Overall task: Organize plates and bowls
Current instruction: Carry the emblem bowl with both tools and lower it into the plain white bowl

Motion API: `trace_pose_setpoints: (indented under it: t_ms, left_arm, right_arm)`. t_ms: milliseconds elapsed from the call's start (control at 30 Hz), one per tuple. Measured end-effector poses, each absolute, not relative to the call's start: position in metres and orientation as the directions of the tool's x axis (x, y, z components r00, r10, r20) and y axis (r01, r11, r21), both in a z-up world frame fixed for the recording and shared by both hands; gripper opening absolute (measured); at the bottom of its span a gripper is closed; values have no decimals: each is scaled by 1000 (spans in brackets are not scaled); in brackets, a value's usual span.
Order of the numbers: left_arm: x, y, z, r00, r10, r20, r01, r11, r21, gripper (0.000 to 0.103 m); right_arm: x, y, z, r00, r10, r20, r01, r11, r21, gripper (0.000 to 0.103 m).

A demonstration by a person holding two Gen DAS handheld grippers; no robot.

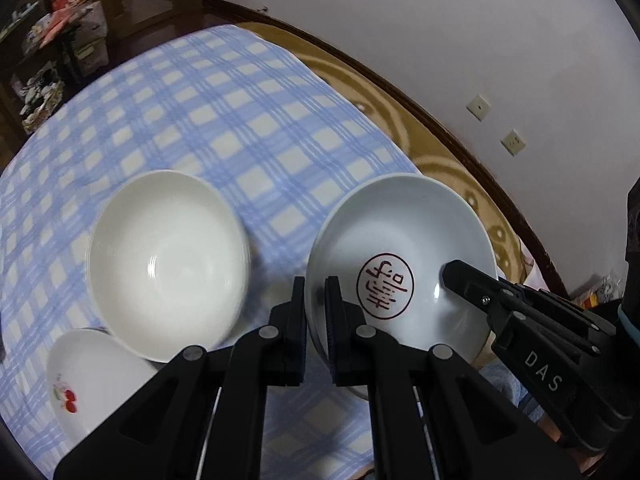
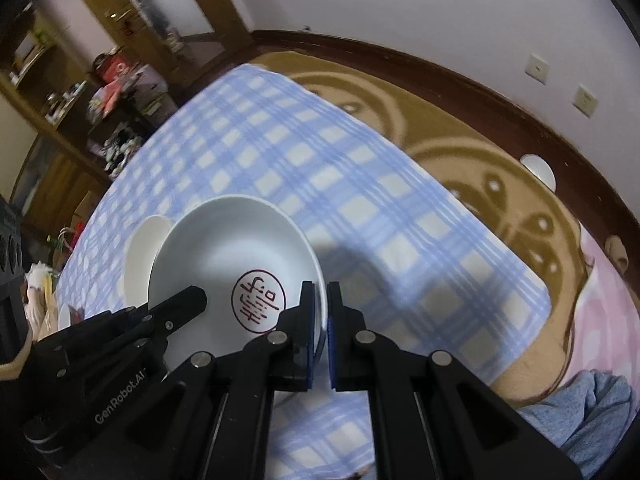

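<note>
Three pieces of white crockery show, and two hand-held grippers. The first is a shallow pale-white ceramic bowl with a round red seal mark [image 1: 383, 286] printed in its well; the seal is a ring enclosing red characters, and the glaze is smooth and plain apart from it. Both tools grip this bowl at once. The left hand-held gripper [image 1: 316, 300] is clamped on the bowl's left rim, one finger outside and one inside. The right hand-held gripper [image 2: 320, 304] is clamped on the opposite rim, its blue-edged pads [image 2: 309, 332] pressing the wall between them. The bowl appears raised off the blue-and-white checked cloth [image 1: 224, 120], though the contact underneath is hidden.

The second piece is a deeper plain white ceramic bowl with faint rings inside [image 1: 168, 264], sitting on the cloth just left of the left hand-held gripper. The third is a small white dish with a red cherry print [image 1: 80, 380], lower left, its upper edge tucked partly under the plain bowl.

Beyond the cloth lies a tan patterned blanket [image 2: 460, 148].
</note>
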State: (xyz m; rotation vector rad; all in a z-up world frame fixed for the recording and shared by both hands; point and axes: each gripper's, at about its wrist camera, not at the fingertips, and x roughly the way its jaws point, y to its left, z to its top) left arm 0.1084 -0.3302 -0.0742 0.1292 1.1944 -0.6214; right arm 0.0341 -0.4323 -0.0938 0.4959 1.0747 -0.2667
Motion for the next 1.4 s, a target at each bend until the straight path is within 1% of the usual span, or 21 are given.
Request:
trace_pose_setpoints:
  t_ms: [167,267,467,733,967,1167,1400]
  left_arm:
    - [120,-305,-69,237,-376,-896,477,848,-230,9]
    - [125,-291,-65,272,-351,-896,457,866,-201,9]
    - [139,-260,-64,284,-339,-897,412,888,-205,9]
    - [157,-228,-76,298,-299,-907,348,918,-188,9]
    - [166,-214,-90,294,-263,-919,316,934,-166,10]
    - [171,-205,-104,272,-253,-929,283,943,-174,10]
    - [172,-206,-113,259,-255,-932,286,942,-178,11]
  right_arm:
    - [50,-406,-83,483,30,-875,404,879,253,6]
    - [58,-392,-83,491,50,-870,381,886,266,6]
    - [77,-368,-84,517,87,-851,336,894,296,6]
    - [101,-335,-93,515,100,-851,287,916,281,6]
    - [120,-316,-107,502,121,-857,252,927,279,7]
    - [130,-307,-120,481,139,-866,221,936,273,7]
    - [133,-304,-126,461,117,-880,214,947,239,7]
